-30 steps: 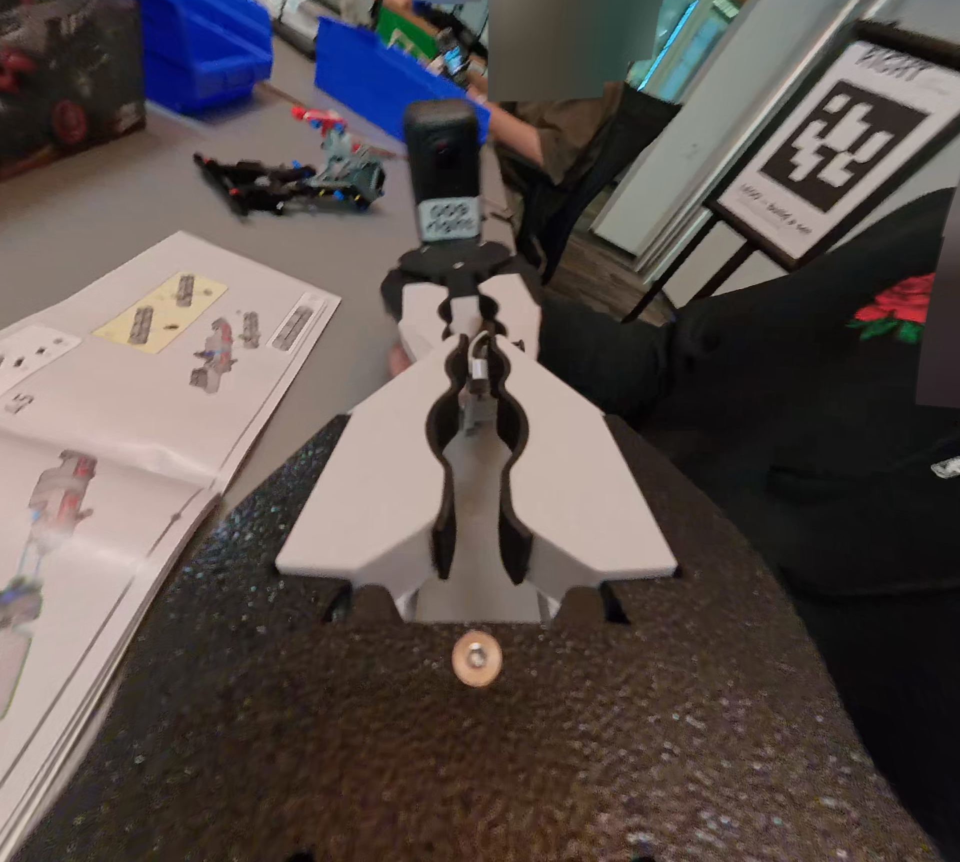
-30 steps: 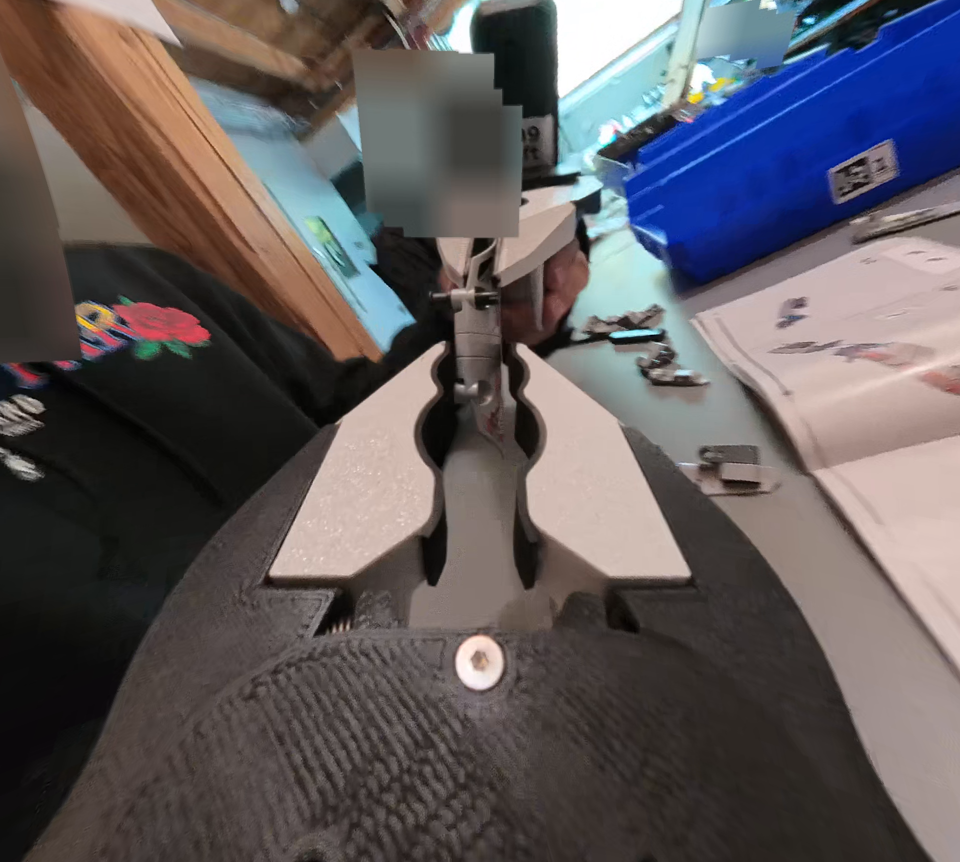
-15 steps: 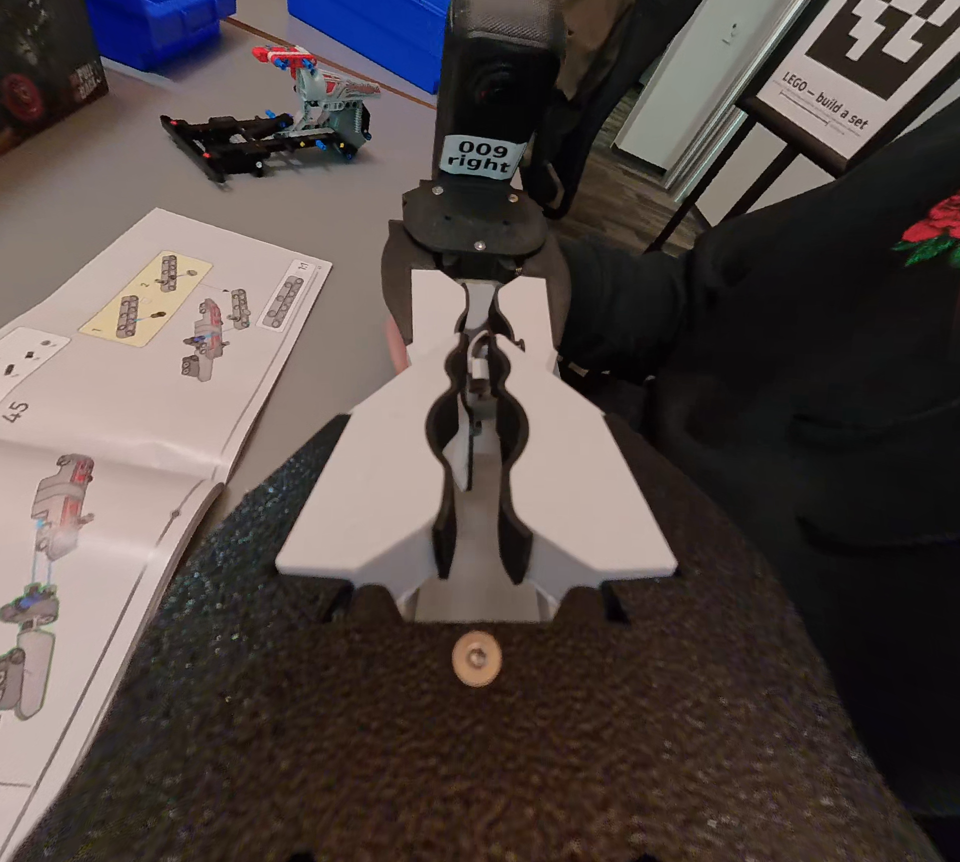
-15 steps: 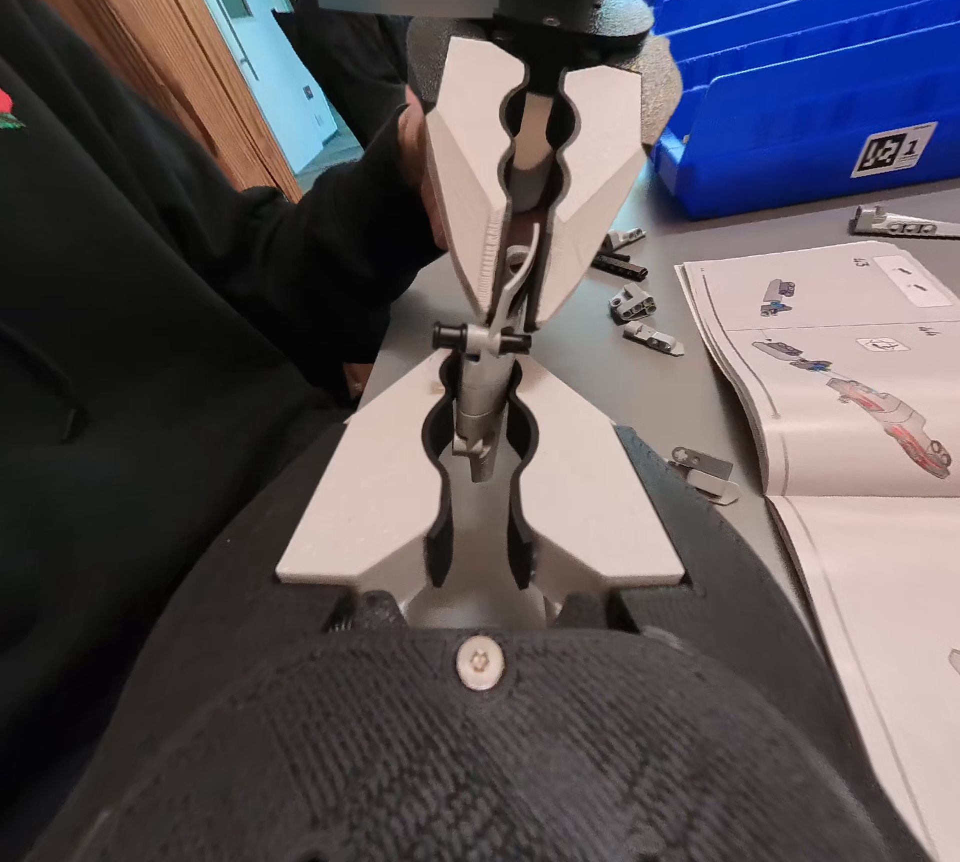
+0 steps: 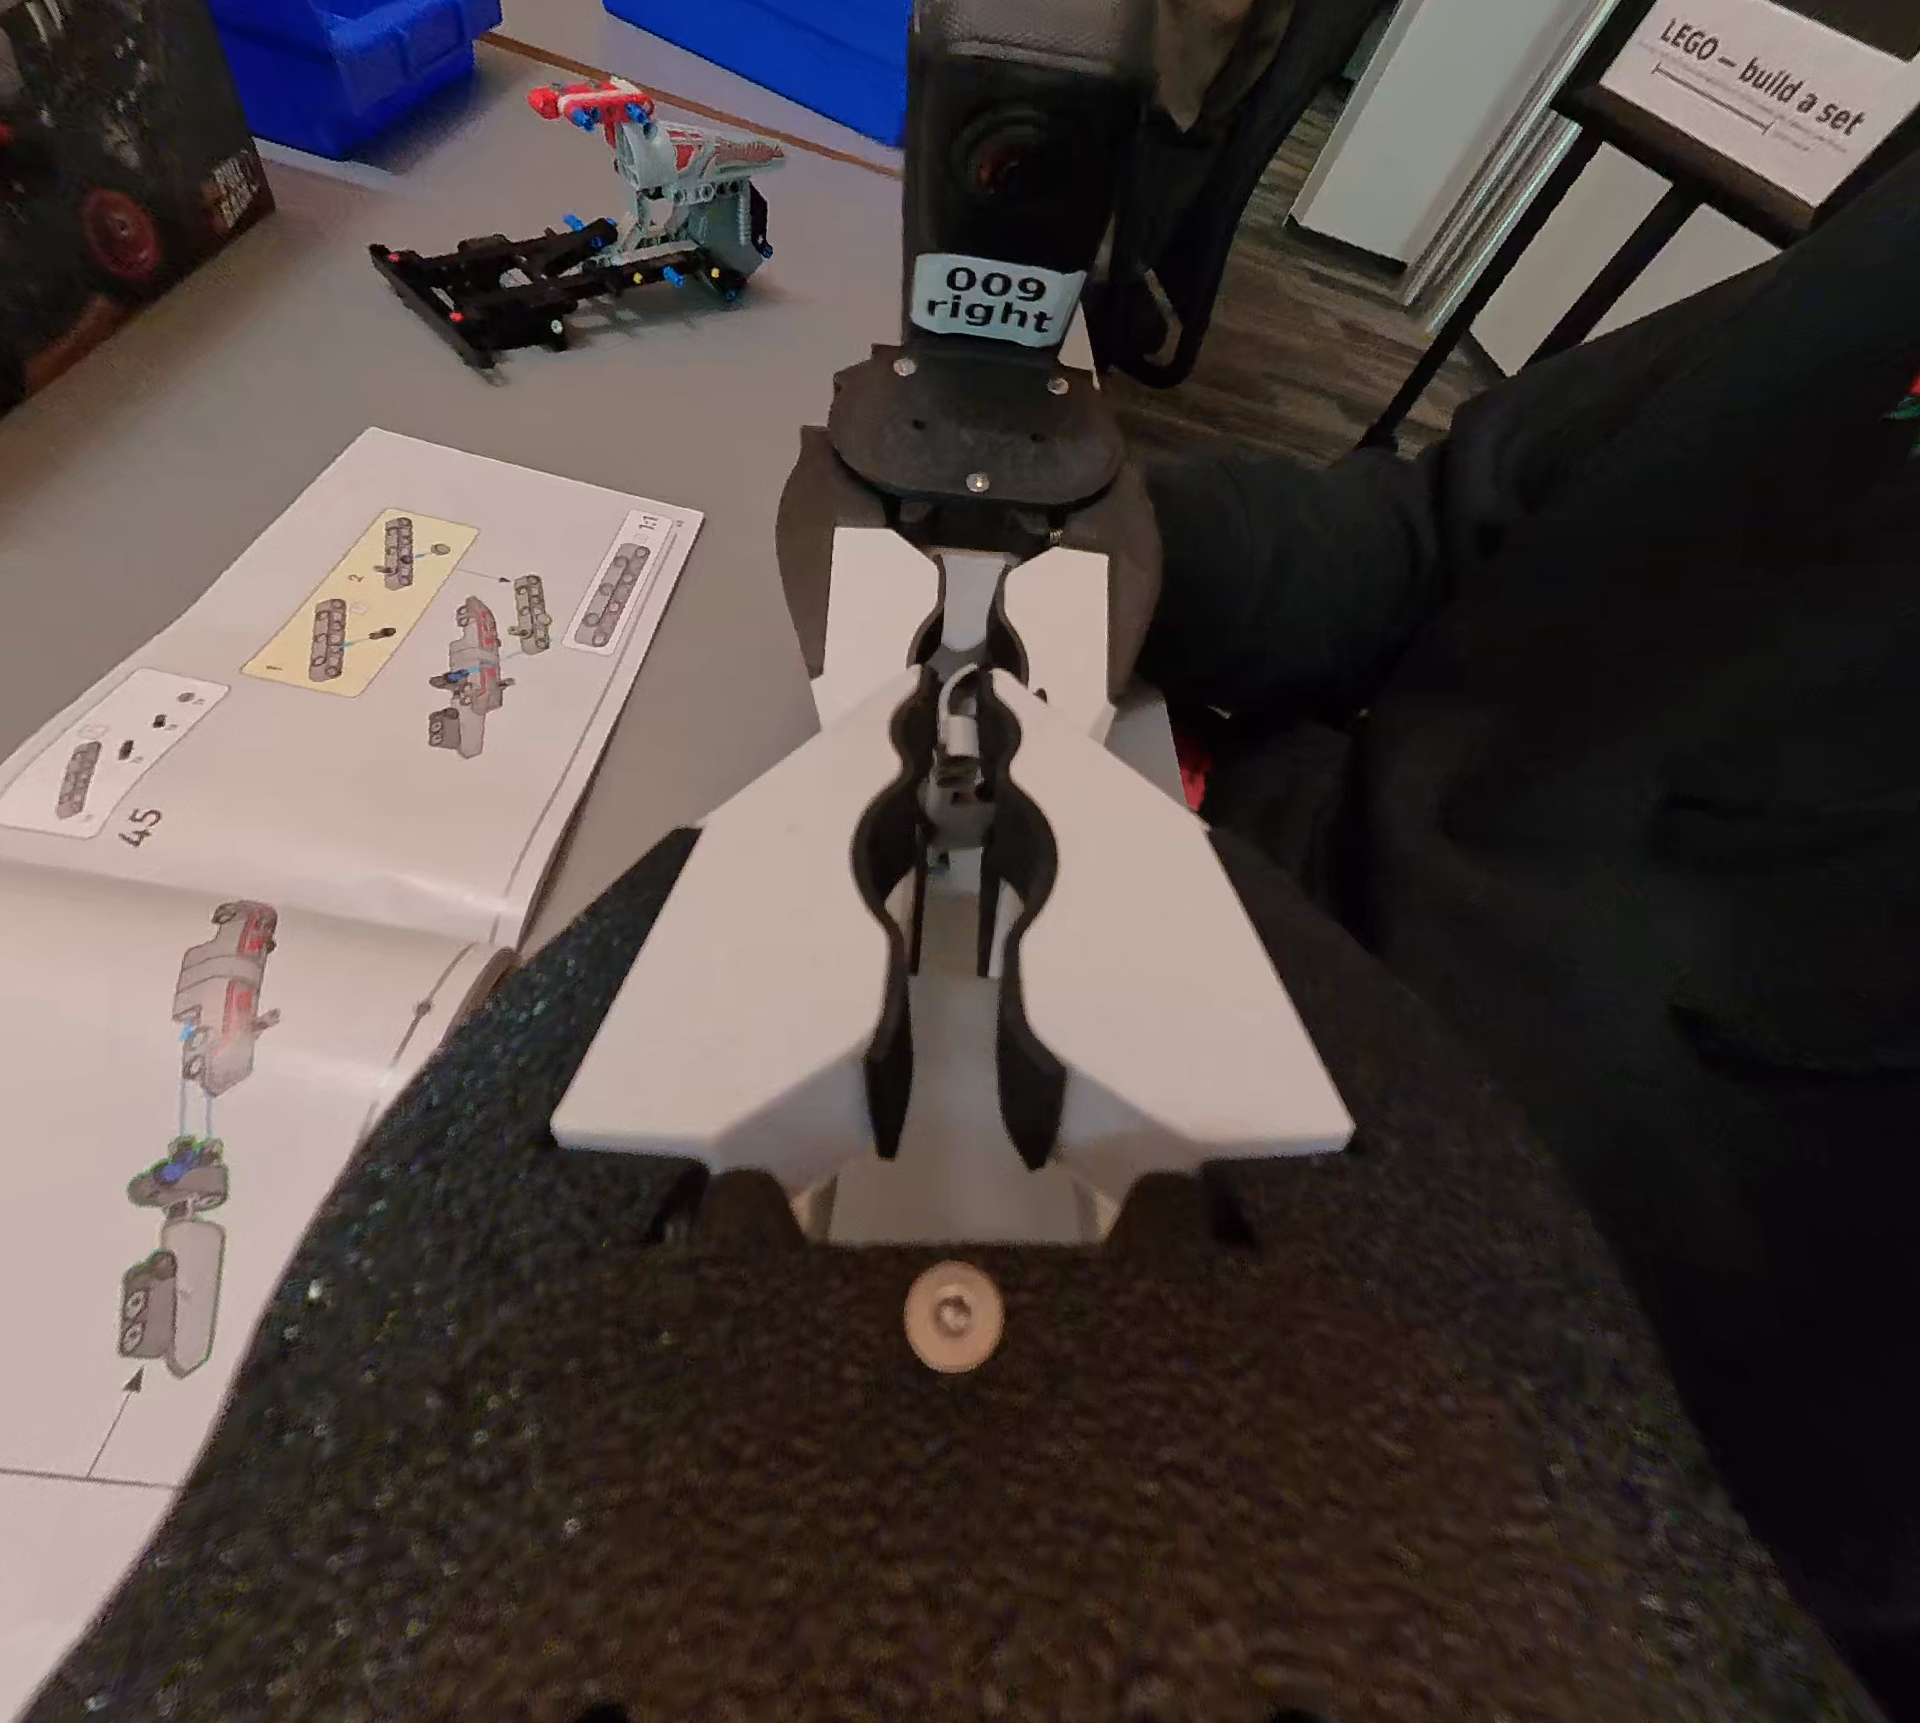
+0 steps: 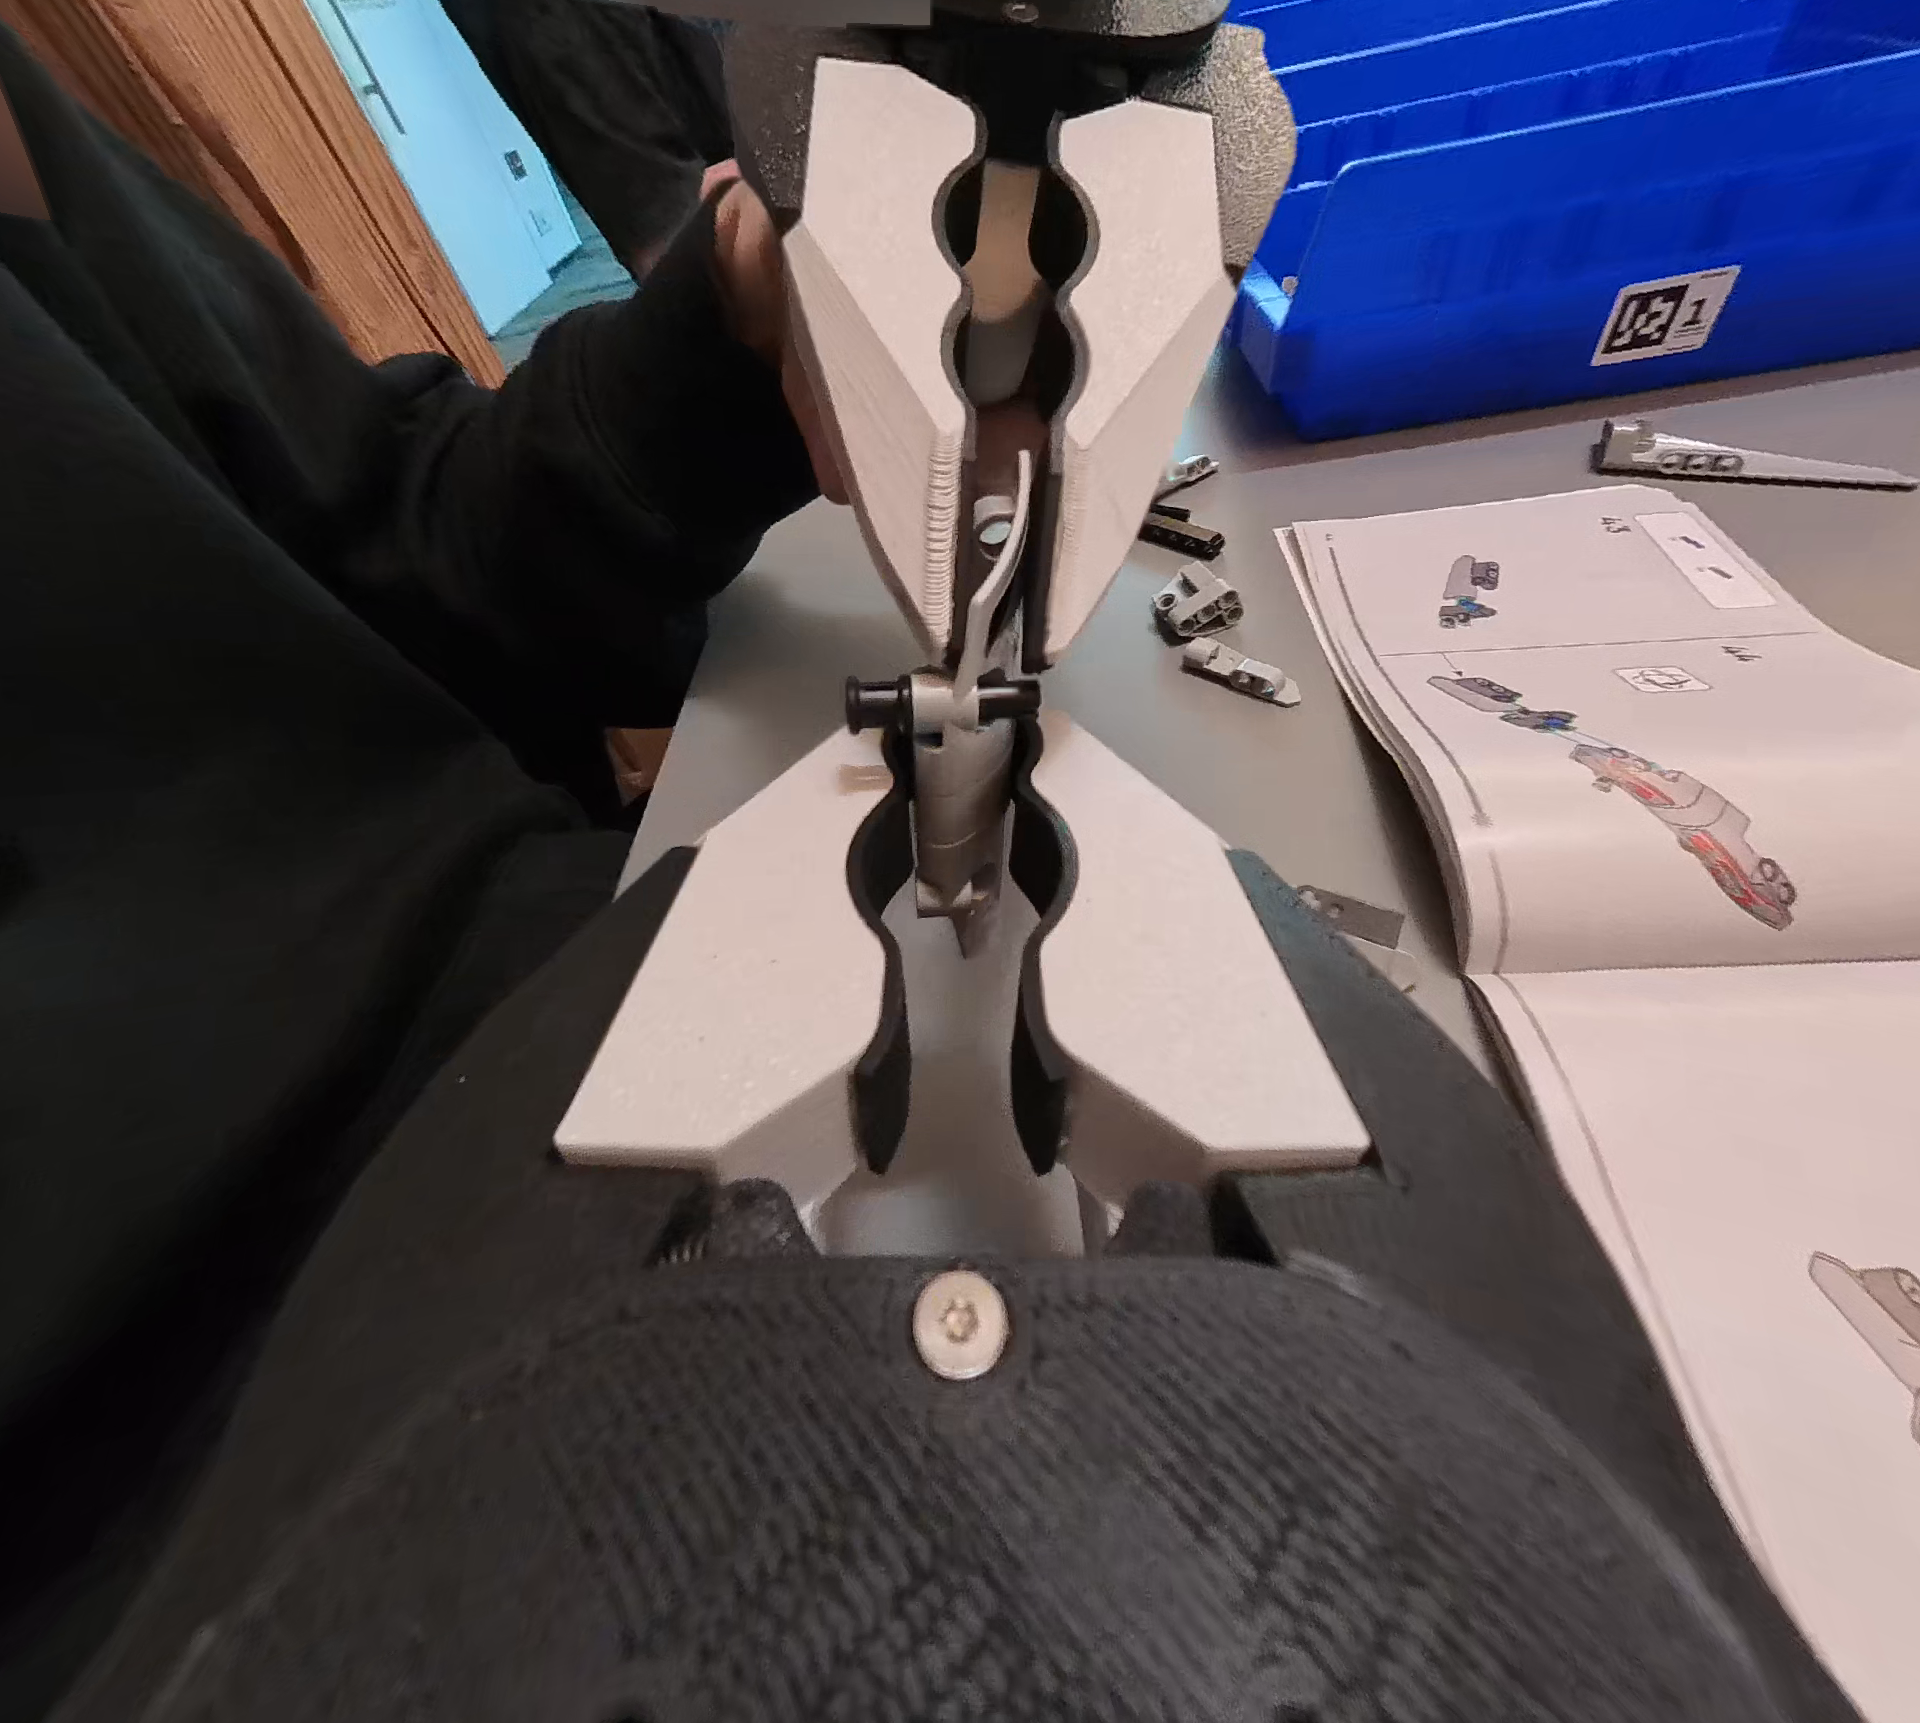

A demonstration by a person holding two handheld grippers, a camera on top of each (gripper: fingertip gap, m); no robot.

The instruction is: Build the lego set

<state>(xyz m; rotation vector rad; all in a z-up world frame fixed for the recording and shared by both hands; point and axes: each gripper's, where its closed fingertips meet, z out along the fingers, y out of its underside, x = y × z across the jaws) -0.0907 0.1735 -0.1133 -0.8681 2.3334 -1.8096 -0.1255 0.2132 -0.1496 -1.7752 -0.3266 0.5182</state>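
Observation:
My two grippers meet tip to tip above the table's near edge. In the right wrist view my right gripper (image 6: 961, 733) is shut on a grey lego assembly (image 6: 951, 806) with a black pin (image 6: 871, 699) sticking out crosswise at its tips. The left gripper (image 6: 987, 647) faces it from above, shut on a thin curved grey lego piece (image 6: 1003, 546) that touches the assembly at the pin. In the left wrist view my left gripper (image 5: 961, 686) is shut, and a small part of the grey piece (image 5: 958, 764) shows between its fingers.
An open instruction booklet (image 5: 312, 738) lies on the grey table; it also shows in the right wrist view (image 6: 1662, 738). A partly built black and grey lego chassis (image 5: 582, 260), blue bins (image 5: 332, 0) and a dark box (image 5: 94, 63) stand behind. Loose grey pieces (image 6: 1200, 603) lie near the bins (image 6: 1558, 198). Left tips to right tips: about 6 cm.
The two grippers have come closer together and now meet tip to tip. Both views have tilted down toward the table. Both stay shut on their pieces.

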